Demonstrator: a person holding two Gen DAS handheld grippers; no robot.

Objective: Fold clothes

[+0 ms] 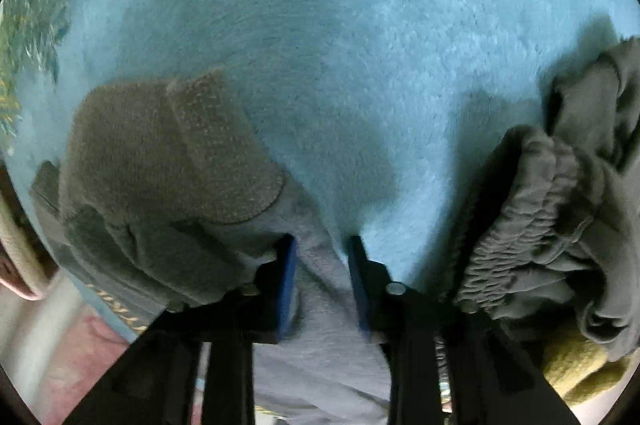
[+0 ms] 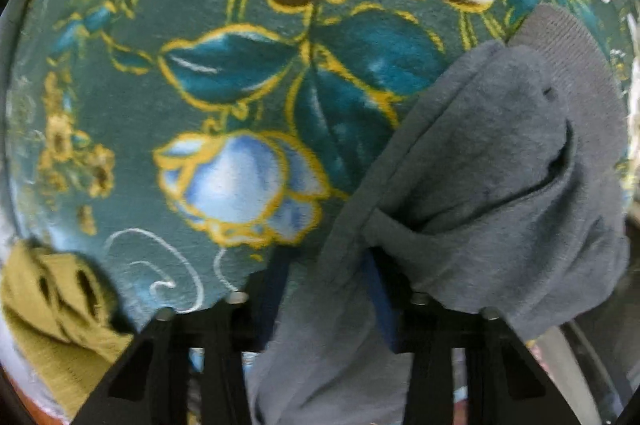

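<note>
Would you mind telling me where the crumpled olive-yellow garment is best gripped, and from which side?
Take the olive-yellow garment at the raised folds on its upper edge, coming from the flowered blanket side with the right tool. The bunched ridges probably give the fingers something to pinch, and that side looks open. That tool is occupied for now, with the grey garment between its fingers.

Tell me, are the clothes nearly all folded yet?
Not nearly. No folded pile shows in either view. In hand: the left gripper and right gripper each have grey garment cloth between their fingers above the floral blanket. Left: a crumpled dark grey garment and a mustard-yellow garment wait unfolded.
</note>
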